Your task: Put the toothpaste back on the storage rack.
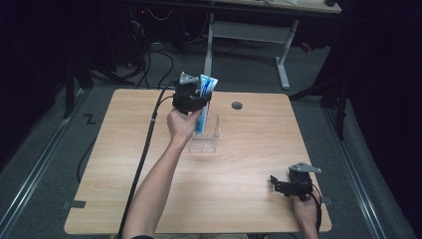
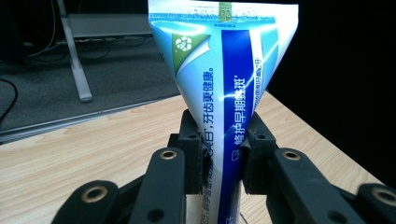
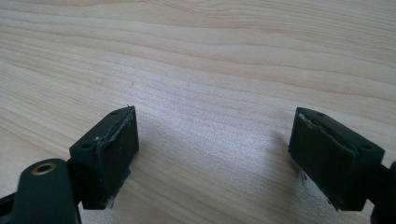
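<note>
A blue and white toothpaste tube (image 1: 205,99) stands upright with its crimped end up and its lower end inside a clear plastic holder (image 1: 205,139) at the table's middle. My left gripper (image 1: 195,102) is shut on the tube above the holder. In the left gripper view the tube (image 2: 224,79) rises between the two black jaws, gripped at my left gripper (image 2: 223,154). My right gripper (image 1: 279,185) rests low near the table's front right corner, open. In the right gripper view its jaws stand wide apart over bare wood, my right gripper (image 3: 212,156) holding nothing.
The wooden table (image 1: 249,164) has a round cable hole (image 1: 237,105) at the back right of the holder. A black cable (image 1: 144,154) trails from the left gripper down the table's left side. Another desk's white legs (image 1: 283,59) stand on the floor beyond.
</note>
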